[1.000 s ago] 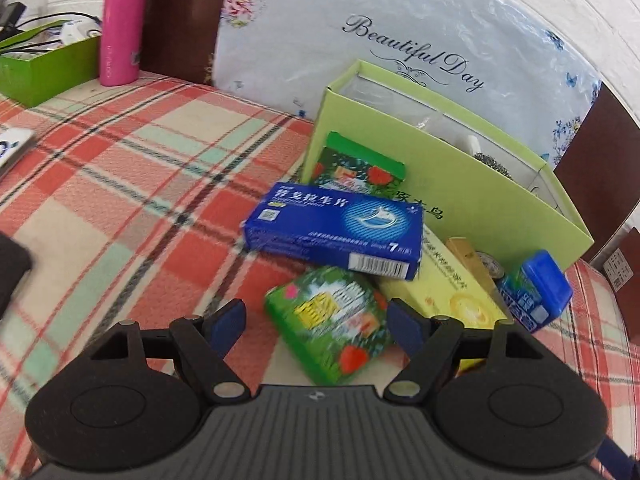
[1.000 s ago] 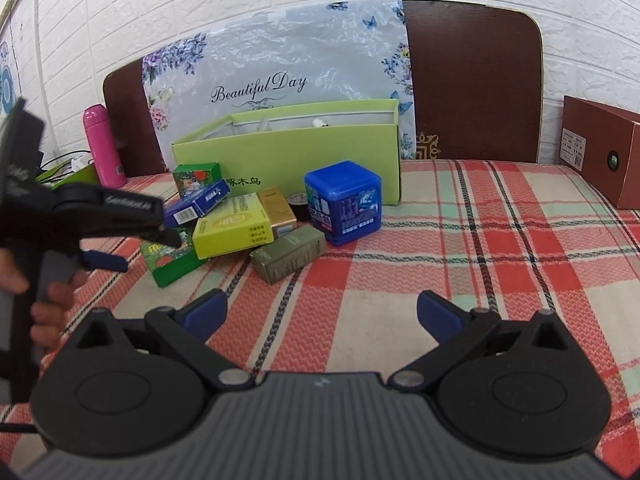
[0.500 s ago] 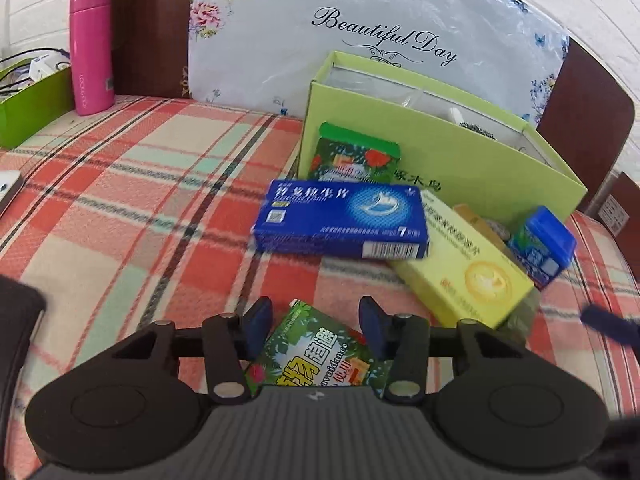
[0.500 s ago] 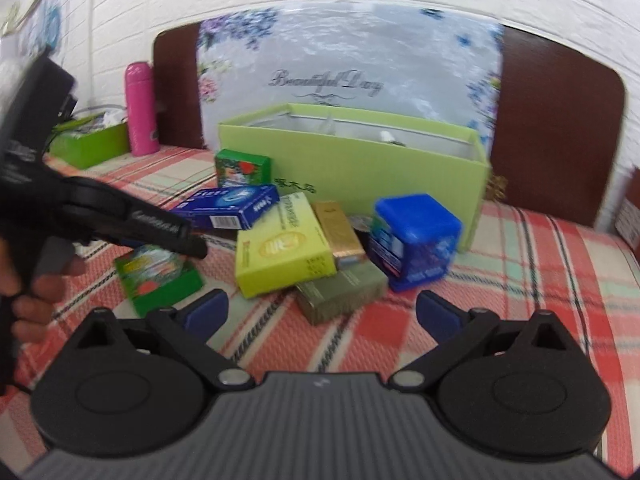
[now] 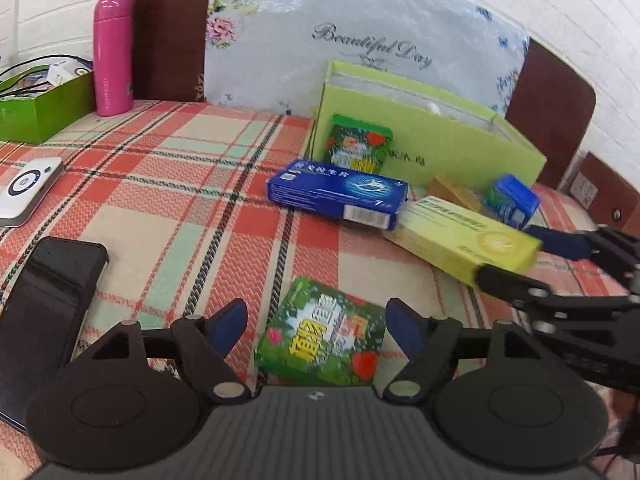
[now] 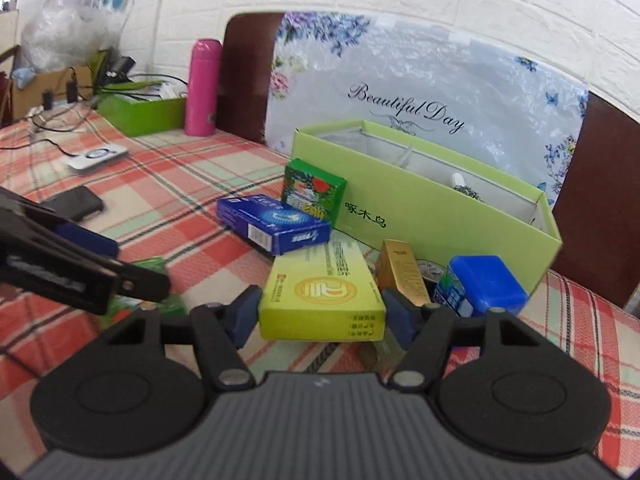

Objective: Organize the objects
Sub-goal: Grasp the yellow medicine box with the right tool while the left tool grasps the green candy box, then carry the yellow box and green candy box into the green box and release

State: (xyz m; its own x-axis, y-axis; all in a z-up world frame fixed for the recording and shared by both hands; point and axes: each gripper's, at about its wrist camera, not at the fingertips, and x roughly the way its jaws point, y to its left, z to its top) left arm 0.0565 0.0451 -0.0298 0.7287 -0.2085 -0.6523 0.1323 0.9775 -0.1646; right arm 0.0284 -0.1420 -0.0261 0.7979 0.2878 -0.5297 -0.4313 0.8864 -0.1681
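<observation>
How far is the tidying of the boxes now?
Nothing looks packed yet: every carton lies outside the green bin. In hand: the right gripper brackets the yellow box, with contact unclear. The left gripper is open over the green box. Left: blue box, cube, gold box.

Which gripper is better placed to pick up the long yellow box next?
Right. The right gripper is open with its fingers on either side of the yellow box. The left gripper is open around the green box, well short of the yellow one.
</observation>
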